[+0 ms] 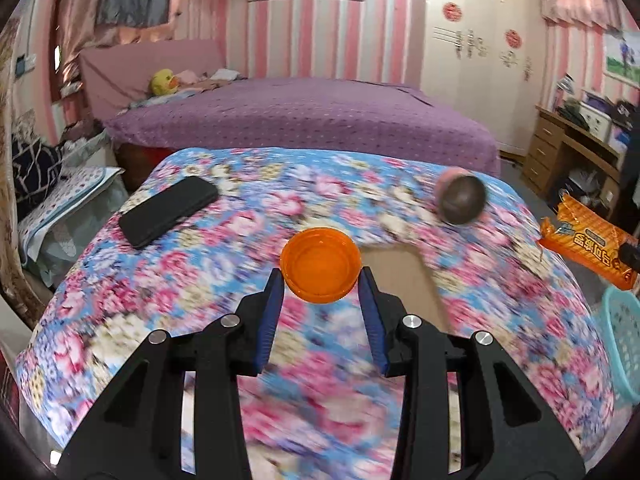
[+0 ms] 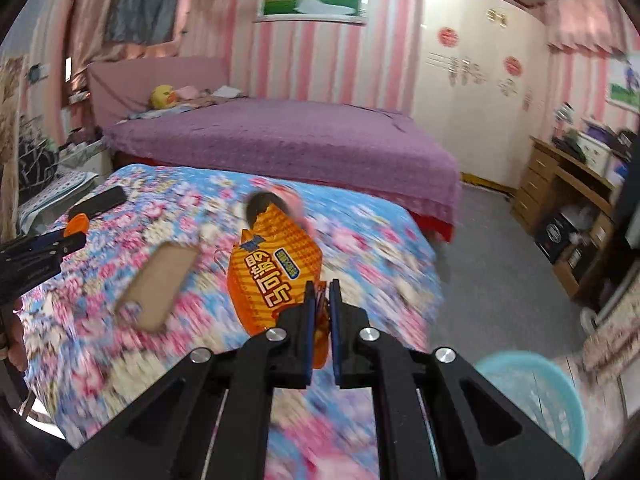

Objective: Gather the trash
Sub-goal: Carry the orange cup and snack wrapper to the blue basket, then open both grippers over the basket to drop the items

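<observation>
Trash is in both tools at once. The orange bottle cap (image 1: 320, 264) sits squeezed between the tips of the left tool (image 1: 322, 280), open side toward the camera and raised above the floral cloth. I judge it light, rigid and smooth, so the bite across its rim suits it, though a slick rim could squirt out if the squeeze slackens. The orange snack wrapper (image 2: 276, 272) hangs from the right tool (image 2: 321, 286), whose fingers are pressed nearly together on one corner of it. Thin and crinkly, it should weigh almost nothing and flop freely; a corner pinch is enough, provided the film does not slide.

Outward from the cap: a brown cardboard piece (image 1: 404, 276) lies on the cloth just to its right, a round pinkish object (image 1: 460, 198) is farther right near the cloth's far edge, too blurred to name, and a black phone (image 1: 170, 210) lies to the cap's left. The table (image 1: 132, 312) is covered with soft flowered fabric, which may give under pressure. A light blue basket (image 2: 536, 396) stands on the floor off the table's right side, probably the bin. Beyond the table is a purple bed (image 1: 304, 120), with pink striped walls and a white wardrobe (image 1: 476, 52) behind it.
</observation>
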A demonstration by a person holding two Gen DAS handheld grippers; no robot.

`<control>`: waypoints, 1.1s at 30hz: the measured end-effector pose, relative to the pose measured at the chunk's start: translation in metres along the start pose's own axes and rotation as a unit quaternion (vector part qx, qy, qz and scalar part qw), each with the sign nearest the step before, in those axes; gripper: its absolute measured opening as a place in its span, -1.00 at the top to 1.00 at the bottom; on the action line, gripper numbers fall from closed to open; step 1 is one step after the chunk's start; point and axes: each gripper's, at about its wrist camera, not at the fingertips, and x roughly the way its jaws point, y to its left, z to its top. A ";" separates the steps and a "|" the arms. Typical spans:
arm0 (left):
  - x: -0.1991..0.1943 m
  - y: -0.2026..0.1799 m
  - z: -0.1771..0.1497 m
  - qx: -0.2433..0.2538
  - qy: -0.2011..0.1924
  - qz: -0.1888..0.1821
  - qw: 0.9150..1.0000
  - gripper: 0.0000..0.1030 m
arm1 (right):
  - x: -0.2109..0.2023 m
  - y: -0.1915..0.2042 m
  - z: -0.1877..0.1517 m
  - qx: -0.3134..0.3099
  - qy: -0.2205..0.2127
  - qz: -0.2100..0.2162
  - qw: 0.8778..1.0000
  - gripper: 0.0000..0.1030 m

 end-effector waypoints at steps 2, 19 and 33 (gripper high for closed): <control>-0.006 -0.019 -0.005 0.008 0.000 -0.009 1.000 0.28 | -0.008 -0.021 -0.016 0.013 0.005 -0.012 1.000 0.87; -0.032 -0.187 -0.037 0.076 -0.010 -0.093 0.993 0.28 | -0.056 -0.181 -0.111 0.121 0.021 -0.120 0.985 0.87; -0.030 -0.327 -0.070 0.119 0.016 -0.223 0.967 0.28 | -0.069 -0.243 -0.141 0.170 0.026 -0.158 0.972 0.87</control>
